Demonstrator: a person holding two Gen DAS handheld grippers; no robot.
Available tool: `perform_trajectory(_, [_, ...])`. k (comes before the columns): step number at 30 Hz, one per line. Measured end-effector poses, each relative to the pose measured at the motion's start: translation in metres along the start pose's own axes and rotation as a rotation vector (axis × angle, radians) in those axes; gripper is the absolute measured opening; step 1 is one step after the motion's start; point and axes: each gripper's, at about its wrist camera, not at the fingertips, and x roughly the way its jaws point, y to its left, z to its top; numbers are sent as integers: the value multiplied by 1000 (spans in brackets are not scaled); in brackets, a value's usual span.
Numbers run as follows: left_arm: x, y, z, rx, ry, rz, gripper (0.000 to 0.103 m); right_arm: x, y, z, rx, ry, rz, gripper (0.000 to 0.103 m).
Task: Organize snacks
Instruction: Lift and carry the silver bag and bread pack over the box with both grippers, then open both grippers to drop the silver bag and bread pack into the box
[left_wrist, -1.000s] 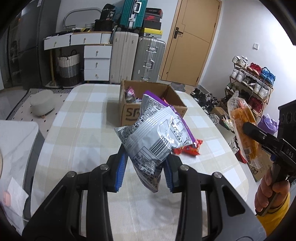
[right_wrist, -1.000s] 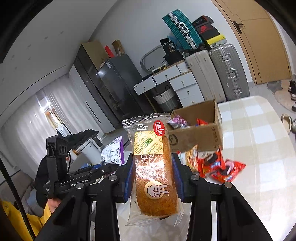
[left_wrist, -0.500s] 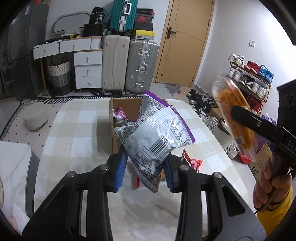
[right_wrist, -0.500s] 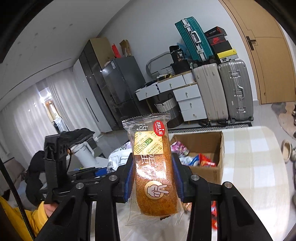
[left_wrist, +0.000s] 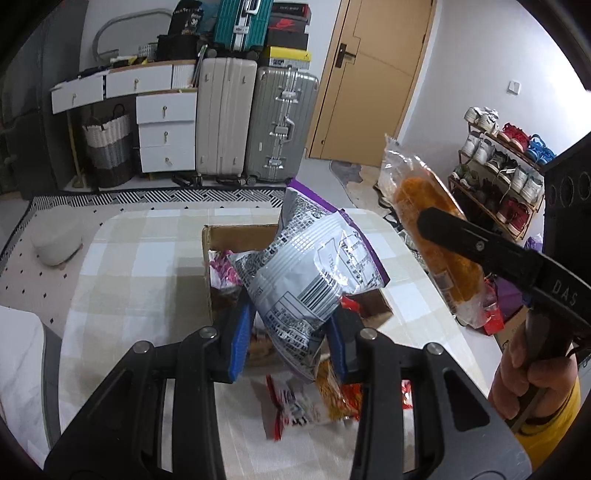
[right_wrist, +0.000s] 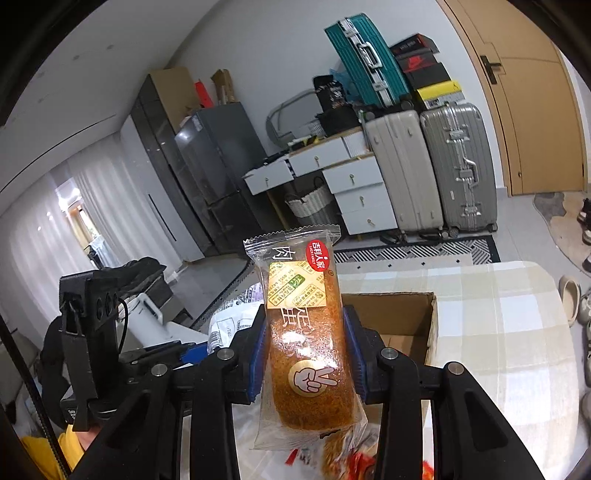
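My left gripper (left_wrist: 290, 338) is shut on a silver and purple snack bag (left_wrist: 314, 266) and holds it just above the near side of an open cardboard box (left_wrist: 236, 232) with snacks inside. My right gripper (right_wrist: 306, 356) is shut on a wrapped orange bread roll (right_wrist: 306, 343), held upright over the box (right_wrist: 406, 317). The roll (left_wrist: 432, 229) and right gripper also show at the right of the left wrist view. Red and orange snack packets (left_wrist: 314, 398) lie on the checked table (left_wrist: 129, 280) in front of the box.
Suitcases (left_wrist: 255, 118) and white drawers (left_wrist: 162, 129) stand against the far wall beside a wooden door (left_wrist: 373, 81). A shoe rack (left_wrist: 498, 177) stands at the right. A grey cushion (left_wrist: 55, 240) lies on the floor at the left.
Both grippers have moved forward toward the box with their snacks. The box is now directly under and behind the held items, and the loose packets have come close under the left gripper.
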Motion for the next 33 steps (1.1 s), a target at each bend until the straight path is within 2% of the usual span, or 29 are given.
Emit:
perform_trajectory(7, [63, 7, 23, 15, 58, 34, 33, 48, -30, 10, 40, 55, -50, 38])
perform_trajectory(15, [142, 12, 31, 43, 174, 43, 33, 86, -54, -6, 57, 121, -83, 38])
perform_trajectory(24, [185, 22, 32, 46, 215, 50, 33, 110, -74, -16, 80, 181, -109, 38])
perform_trajectory(28, [187, 21, 28, 46, 212, 54, 34, 116, -78, -19, 77, 193, -117, 38])
perform_trajectory(29, [188, 22, 28, 45, 214, 53, 37, 117, -78, -20, 78, 196, -116, 38])
perform_trajectory(31, [190, 25, 27, 45, 212, 52, 57, 120, -81, -22, 87, 201, -118, 38])
perform_trajectory(32, [186, 25, 26, 47, 202, 62, 62, 120, -82, -22, 92, 202, -117, 38])
perform_trajectory(33, [183, 25, 24, 45, 192, 67, 62, 121, -84, -23, 99, 204, -116, 38])
